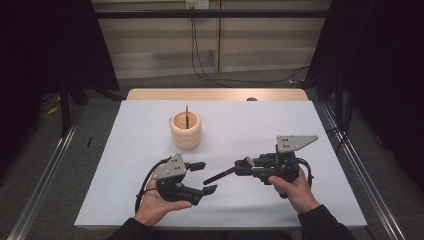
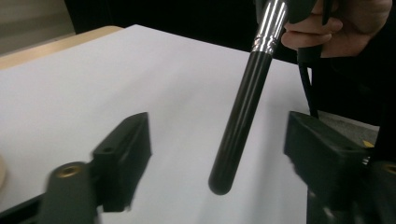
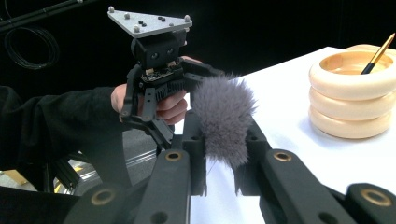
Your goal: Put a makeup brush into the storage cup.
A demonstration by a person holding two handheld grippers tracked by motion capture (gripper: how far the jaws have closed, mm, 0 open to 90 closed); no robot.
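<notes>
A make-up brush with a black handle and a fluffy grey head is held level over the table's front. My right gripper is shut on it near the head. The handle's free end points at my left gripper, which is open. The handle's tip hangs between the left jaws and touches neither one. A cream ringed holder stands farther back, left of centre, with a thin gold-banded brush leaning in it.
The white table top has a wooden strip along its far edge. Metal rails run along both sides on the floor. Dark curtains hang left and right, and cables trail on the floor behind the table.
</notes>
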